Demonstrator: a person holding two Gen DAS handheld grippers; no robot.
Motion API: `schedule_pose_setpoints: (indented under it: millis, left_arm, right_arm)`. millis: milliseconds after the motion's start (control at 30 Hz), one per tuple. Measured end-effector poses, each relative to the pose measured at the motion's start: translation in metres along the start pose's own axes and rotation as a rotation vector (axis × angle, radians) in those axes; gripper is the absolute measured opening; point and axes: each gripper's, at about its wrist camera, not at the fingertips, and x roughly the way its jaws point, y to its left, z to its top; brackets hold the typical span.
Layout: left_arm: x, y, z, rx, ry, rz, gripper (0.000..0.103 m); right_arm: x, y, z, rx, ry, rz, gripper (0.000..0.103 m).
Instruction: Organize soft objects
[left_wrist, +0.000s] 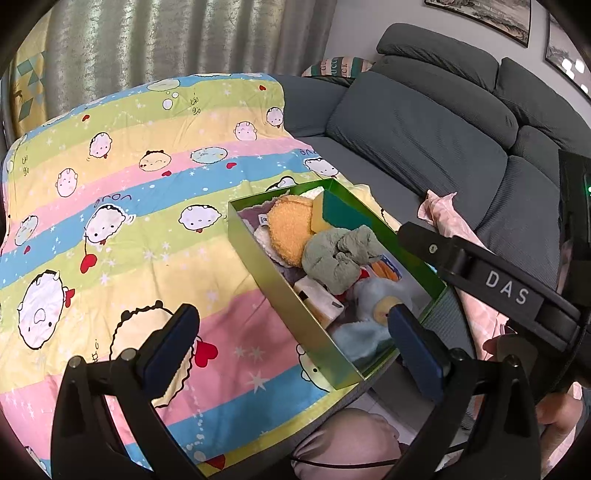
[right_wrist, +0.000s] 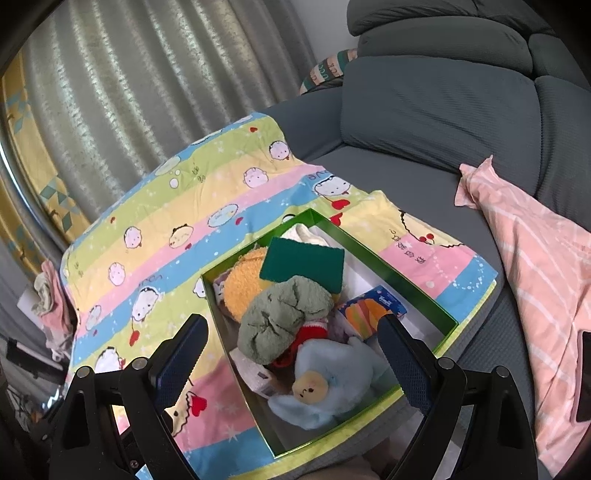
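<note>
I hold both claws above the striped cartoon blanket (left_wrist: 122, 206), each one spread wide with nothing between its blue pads. My left claw (left_wrist: 295, 347) tilts down over the near part of the blanket; its left finger hangs above the pink stripe, and its right finger (left_wrist: 413, 350) sits in front of the near end of the green box (left_wrist: 295, 314). My right claw (right_wrist: 291, 362) hovers more directly over the same box (right_wrist: 369, 254), looking down into it, its fingers straddling the box's near half without touching anything I can see. From the left wrist view, my right claw's black body (left_wrist: 491, 280), lettered "DAS", reaches in from the right edge, just beyond the box's far wall.

The soft things are all gathered in the box. A pale blue plush toy (right_wrist: 325, 384) with a small yellow face lies at the near end. Beside it a crumpled grey-green cloth (right_wrist: 284, 317) is heaped in the middle, partly over something red (right_wrist: 310, 332). Behind that sit a fuzzy orange plush (right_wrist: 240, 288) and a yellow sponge with a dark green scrubbing face (right_wrist: 303, 264), which leans on the pile. A colourful tissue pack (right_wrist: 369, 310) rests on the right side, and a small white box (left_wrist: 317, 299) lies against the left wall.

The blanket covers part of a grey sofa (left_wrist: 417, 136), where a pink striped cloth (right_wrist: 535, 273) lies to the right, well apart from the box.
</note>
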Motion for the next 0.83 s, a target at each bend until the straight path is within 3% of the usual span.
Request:
schedule_pose_setpoints:
  millis: [833]
  left_arm:
    - [0.001,-0.0006,-0.0092,-0.01,0.027,-0.018,0.102]
  right_arm:
    - [-0.005,0.003,-0.0065,-0.029,-0.003,-0.092,0.093]
